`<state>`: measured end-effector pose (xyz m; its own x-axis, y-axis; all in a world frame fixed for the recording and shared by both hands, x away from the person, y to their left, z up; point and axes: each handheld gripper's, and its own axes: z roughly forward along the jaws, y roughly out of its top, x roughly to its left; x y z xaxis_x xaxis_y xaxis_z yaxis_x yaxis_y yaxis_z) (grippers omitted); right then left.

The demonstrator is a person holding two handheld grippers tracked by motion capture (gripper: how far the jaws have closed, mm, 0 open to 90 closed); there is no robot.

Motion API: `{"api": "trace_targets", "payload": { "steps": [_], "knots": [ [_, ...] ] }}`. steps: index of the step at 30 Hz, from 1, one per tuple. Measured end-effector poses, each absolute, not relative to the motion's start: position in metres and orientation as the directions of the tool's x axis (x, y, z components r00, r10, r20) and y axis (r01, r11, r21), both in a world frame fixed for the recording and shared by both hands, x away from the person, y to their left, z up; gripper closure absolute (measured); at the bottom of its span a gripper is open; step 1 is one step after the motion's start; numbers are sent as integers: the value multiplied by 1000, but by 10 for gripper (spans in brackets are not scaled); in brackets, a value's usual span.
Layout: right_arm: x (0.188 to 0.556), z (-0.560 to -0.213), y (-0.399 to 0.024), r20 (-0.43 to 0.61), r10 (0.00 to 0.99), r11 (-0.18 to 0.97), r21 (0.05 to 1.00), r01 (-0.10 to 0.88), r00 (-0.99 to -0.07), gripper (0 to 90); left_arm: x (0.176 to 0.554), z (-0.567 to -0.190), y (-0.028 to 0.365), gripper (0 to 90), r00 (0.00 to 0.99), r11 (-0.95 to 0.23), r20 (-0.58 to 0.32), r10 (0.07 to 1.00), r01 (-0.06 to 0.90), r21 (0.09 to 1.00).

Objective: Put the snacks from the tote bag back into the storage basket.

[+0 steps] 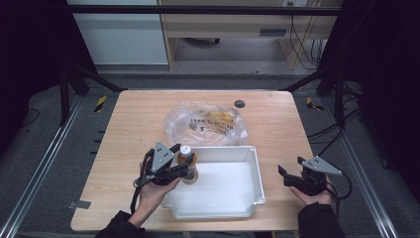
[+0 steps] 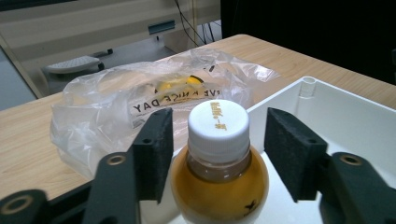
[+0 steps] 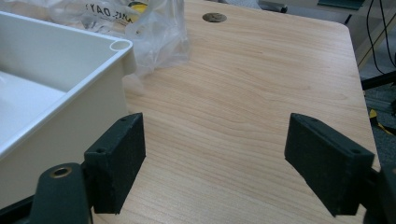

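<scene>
While our left hand-held gripper stands open astride the upright bottle, the tray lies rightward; right hand-held gripper wide, empty.

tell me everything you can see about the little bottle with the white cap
The small round-bodied clear bottle of amber-brown liquid has a ribbed white screw cap with gold lettering on top and a small dark mark low on its body. It looks like plastic, sealed and nearly full. It stands upright at the near-left corner of the white plastic tray, apparently inside it; its base is hidden. It sits between the black pads of the left tool, with a gap showing on each side of the cap, so nothing visibly presses on it.
</scene>
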<state>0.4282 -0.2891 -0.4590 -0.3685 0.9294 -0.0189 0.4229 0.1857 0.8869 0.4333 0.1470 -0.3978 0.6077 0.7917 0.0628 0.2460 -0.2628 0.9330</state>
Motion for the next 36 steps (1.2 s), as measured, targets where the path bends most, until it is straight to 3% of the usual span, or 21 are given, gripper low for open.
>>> {"api": "trace_targets", "payload": {
  "steps": [10,36],
  "knots": [
    [427,-459,-290,-14,933,177,889,423,-360,192,426,-395,172,270,627,-259,38,778,265,929],
    [427,-463,-290,-24,935,188,879,438,-354,170,433,-447,265,265,458,-246,54,887,371,895]
  ]
}}
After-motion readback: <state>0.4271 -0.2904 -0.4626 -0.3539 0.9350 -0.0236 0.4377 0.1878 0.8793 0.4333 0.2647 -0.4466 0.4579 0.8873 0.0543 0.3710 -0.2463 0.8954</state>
